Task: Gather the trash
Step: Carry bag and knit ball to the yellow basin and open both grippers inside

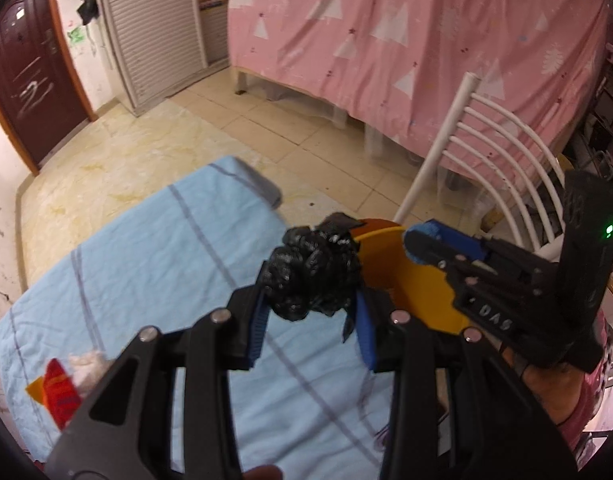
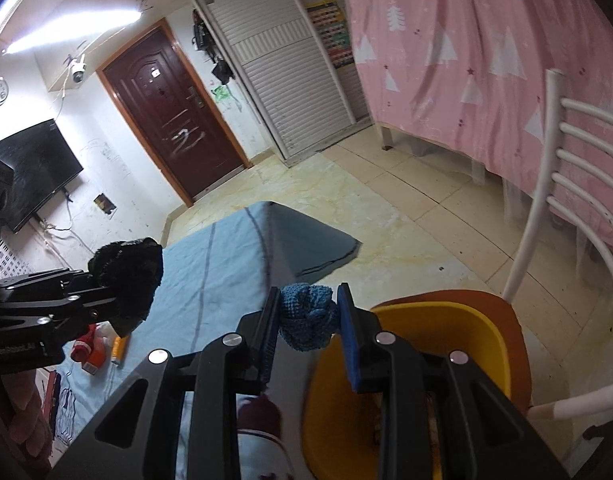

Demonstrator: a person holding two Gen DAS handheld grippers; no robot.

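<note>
Left wrist view: past my tongs, the yellow bin [image 1: 410, 280] sits just right of my left gripper [image 1: 308, 312], which pinches a crumpled black bag [image 1: 312, 272]. My right gripper [image 2: 308, 320] hangs beside the bin's rim, left of it, pinching a wadded blue cloth [image 2: 306, 316].

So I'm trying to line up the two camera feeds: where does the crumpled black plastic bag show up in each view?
Left wrist: the black bag sits at picture centre, clamped between the left gripper's jaws, beside the yellow bin.
Right wrist: the bag is at the left edge, mid-height, over the blue cloth.
Shared landmark: the dark red door.
</note>
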